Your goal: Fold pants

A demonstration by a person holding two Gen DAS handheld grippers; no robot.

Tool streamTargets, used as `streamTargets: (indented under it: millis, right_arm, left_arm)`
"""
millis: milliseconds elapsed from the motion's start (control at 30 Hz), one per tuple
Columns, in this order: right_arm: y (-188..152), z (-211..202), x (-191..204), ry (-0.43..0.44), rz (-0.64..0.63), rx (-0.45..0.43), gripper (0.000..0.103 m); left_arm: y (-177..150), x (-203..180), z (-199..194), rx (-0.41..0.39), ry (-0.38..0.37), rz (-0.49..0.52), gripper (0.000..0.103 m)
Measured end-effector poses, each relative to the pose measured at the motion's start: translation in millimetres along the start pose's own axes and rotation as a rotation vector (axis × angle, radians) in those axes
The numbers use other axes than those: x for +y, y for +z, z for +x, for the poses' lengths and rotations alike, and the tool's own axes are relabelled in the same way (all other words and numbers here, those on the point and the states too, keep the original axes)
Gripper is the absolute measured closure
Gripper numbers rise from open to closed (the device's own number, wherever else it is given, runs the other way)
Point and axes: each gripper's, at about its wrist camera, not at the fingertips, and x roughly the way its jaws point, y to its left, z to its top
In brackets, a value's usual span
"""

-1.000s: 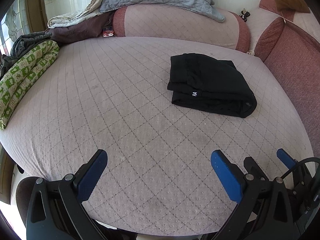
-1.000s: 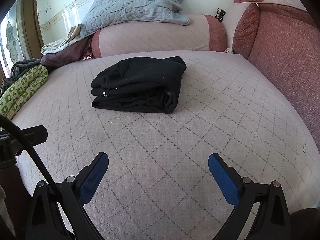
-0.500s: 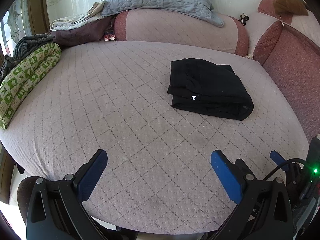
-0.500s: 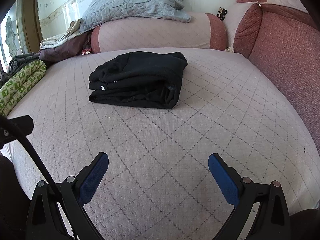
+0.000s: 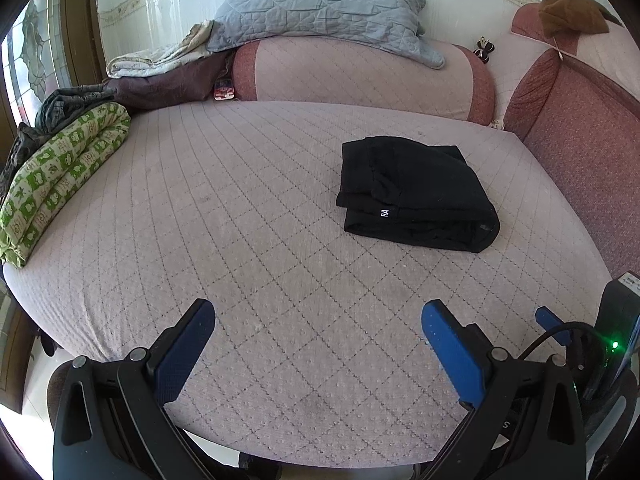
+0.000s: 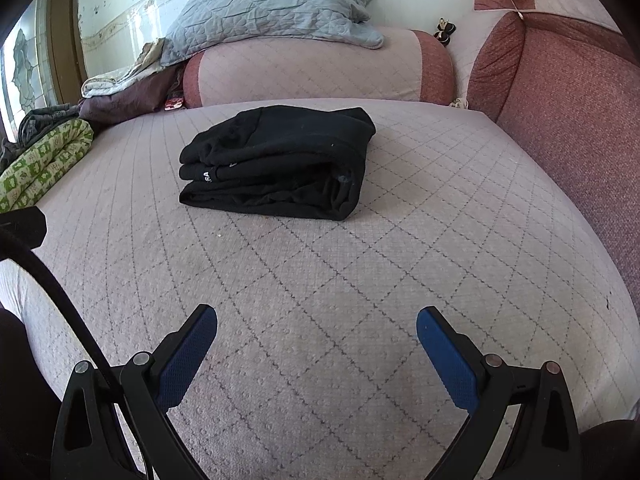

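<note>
The black pants (image 5: 416, 194) lie folded into a compact stack on the pink quilted bed (image 5: 240, 220), right of the middle; a small white label shows on the near edge. In the right wrist view the pants (image 6: 280, 164) sit ahead and slightly left. My left gripper (image 5: 318, 320) is open and empty, held low over the bed's near edge, well short of the pants. My right gripper (image 6: 316, 324) is open and empty too, also back from the pants. Part of the right gripper (image 5: 552, 320) shows at the lower right of the left wrist view.
A pink bolster (image 5: 360, 76) with a grey quilted pillow (image 5: 320, 4) on it lies at the far end. A green patterned rolled blanket (image 5: 60, 176) and piled clothes (image 5: 160, 76) sit at the left. A red upholstered side (image 6: 568, 112) rises along the right.
Both grippers have drawn back a little and tilted up, so the pants look slightly farther away. The pants have not moved. Both grippers stay open.
</note>
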Motion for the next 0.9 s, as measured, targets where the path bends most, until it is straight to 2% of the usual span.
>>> streamTargets:
  millis: [367,900]
  right_arm:
    - [4.0,-5.7,-7.6,0.008,0.019,-0.016,0.001]
    - [3.6,-6.9,-8.2,0.006,0.019,-0.015,0.001]
  left_arm:
    - [-1.8,-5.2,-5.6,-0.031,-0.001,0.005,0.000]
    - [-6.2,-8.0,-1.6,-0.004,-0.010,0.008,0.000]
